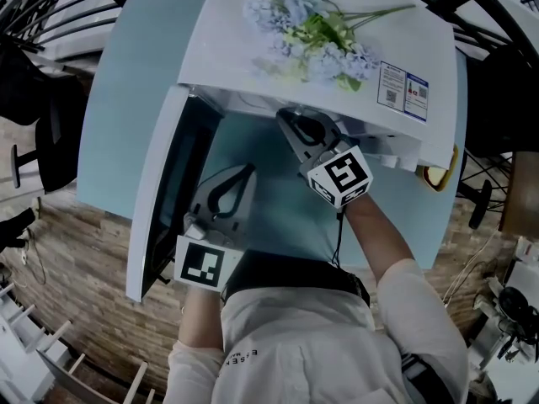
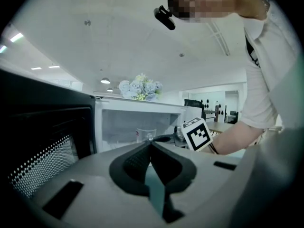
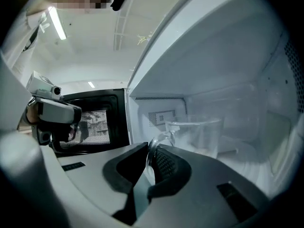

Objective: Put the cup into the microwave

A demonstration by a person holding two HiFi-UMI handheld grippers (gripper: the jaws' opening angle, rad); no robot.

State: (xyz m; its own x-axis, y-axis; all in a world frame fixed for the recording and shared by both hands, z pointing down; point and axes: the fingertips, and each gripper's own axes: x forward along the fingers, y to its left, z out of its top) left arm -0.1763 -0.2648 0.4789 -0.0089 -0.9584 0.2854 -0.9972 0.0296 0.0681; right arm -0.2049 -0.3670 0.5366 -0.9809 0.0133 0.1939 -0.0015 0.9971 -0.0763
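A clear glass cup [image 3: 195,135] with a handle sits inside the white microwave [image 3: 223,65] cavity, low over its floor. My right gripper [image 3: 151,147] is shut on the cup's handle, which shows thin between the pads. From above, the right gripper [image 1: 295,123] reaches under the microwave's top edge and the cup is hidden. In the left gripper view the cup [image 2: 145,134] shows in the open cavity beside the right gripper's marker cube [image 2: 197,134]. My left gripper [image 2: 151,145] is shut on nothing, in front of the open door [image 1: 162,194].
The microwave stands on a pale blue table [image 1: 118,99] with its dark-windowed door [image 2: 42,141] swung open to the left. A bunch of pale blue flowers [image 1: 312,32] lies on the microwave's top. Wooden floor and chairs surround the table.
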